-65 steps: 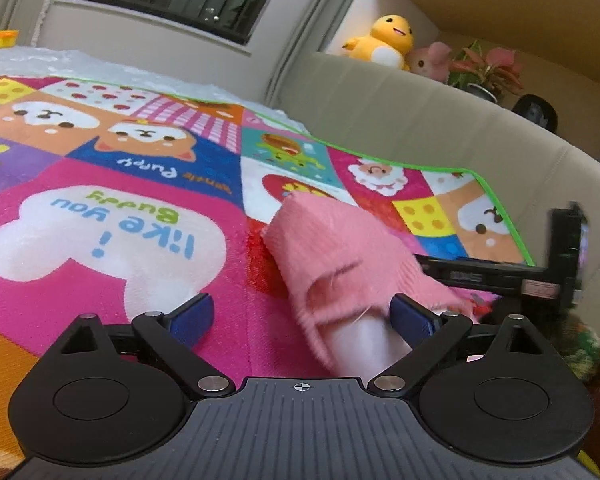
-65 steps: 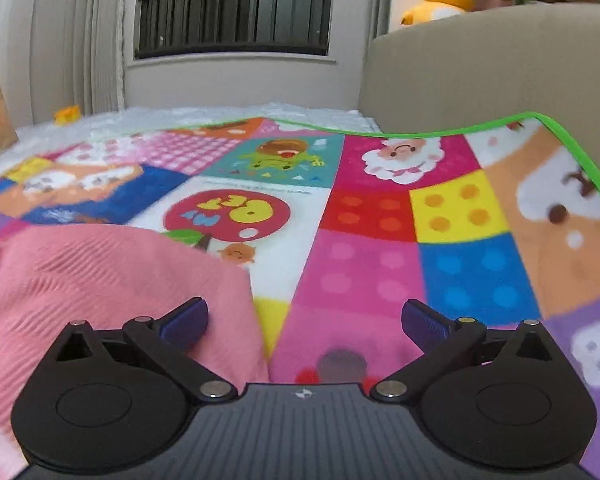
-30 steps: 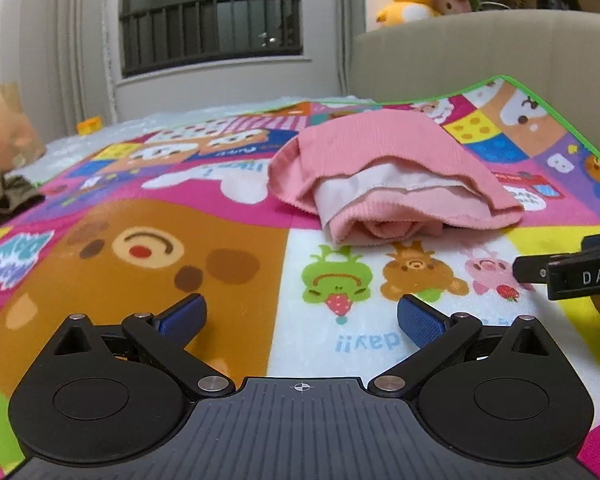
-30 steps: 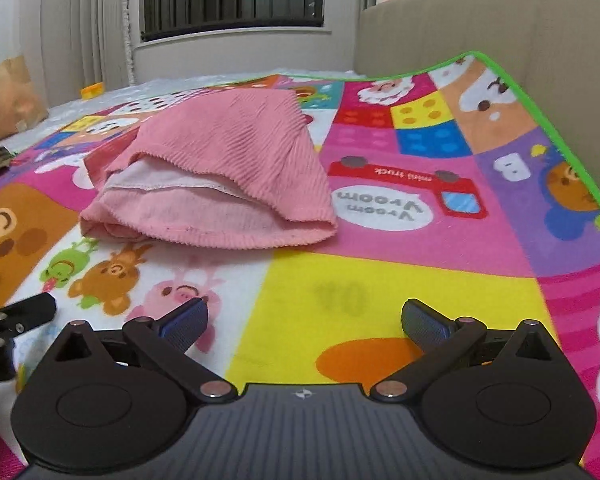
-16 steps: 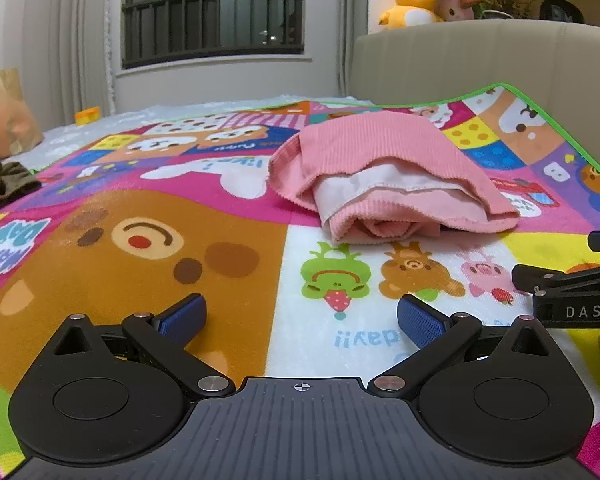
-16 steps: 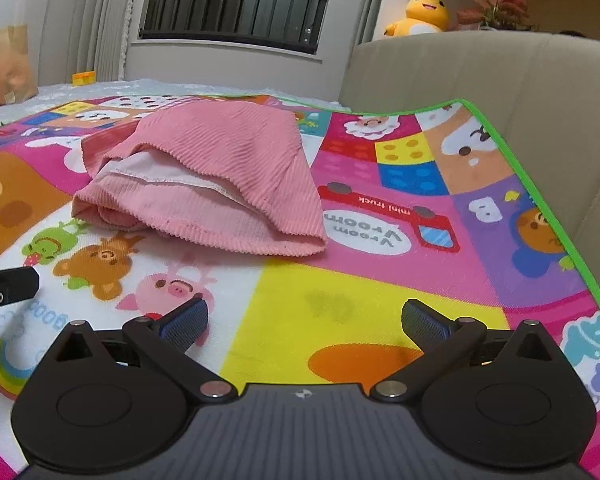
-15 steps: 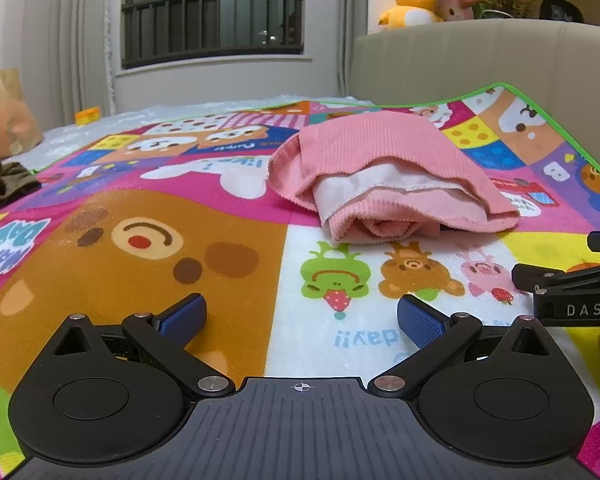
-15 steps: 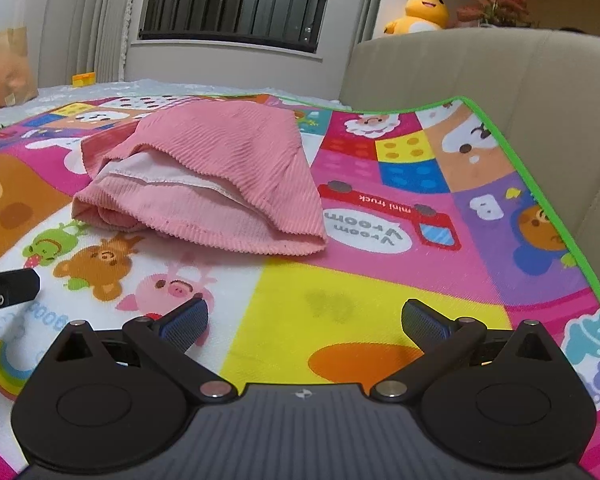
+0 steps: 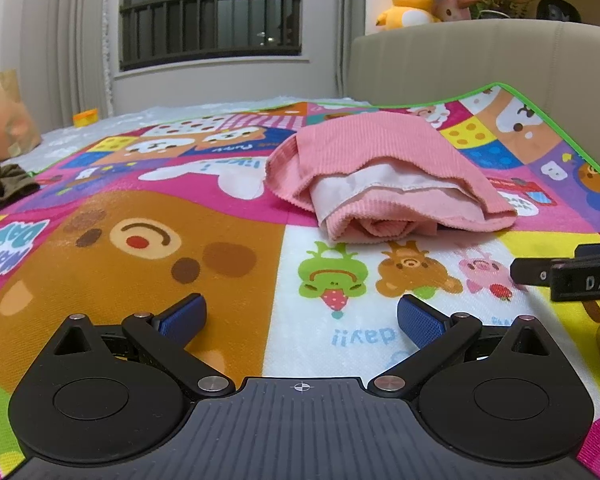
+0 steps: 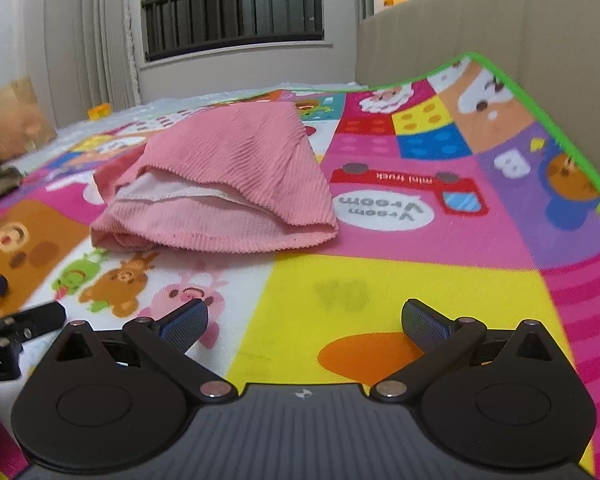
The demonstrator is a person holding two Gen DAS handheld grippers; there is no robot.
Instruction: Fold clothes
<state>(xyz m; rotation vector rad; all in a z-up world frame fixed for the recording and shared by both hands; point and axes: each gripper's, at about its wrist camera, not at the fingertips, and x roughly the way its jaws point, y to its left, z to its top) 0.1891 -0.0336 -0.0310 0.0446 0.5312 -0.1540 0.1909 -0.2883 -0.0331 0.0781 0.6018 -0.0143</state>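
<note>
A folded pink ribbed corduroy garment (image 9: 384, 176) lies in a loose bundle on a brightly coloured cartoon-print play mat (image 9: 140, 248), ahead of both tools and touched by neither. The left gripper (image 9: 300, 318) hangs low over the mat with its blue-padded tongs spread wide and empty; the right gripper (image 10: 304, 320) is likewise spread and holds nothing. A pale inner lining (image 10: 168, 194) shows along the bundle's near edge, where the top layer gapes and the lower edge curls into a roll. The fold looks done but untidy, and the risk lies there: a pinch that catches only the top layer would likely peel the bundle open, and a drag across the mat could unroll the curled edge. A beige padded sofa back (image 9: 480, 56) rises behind the mat.
</note>
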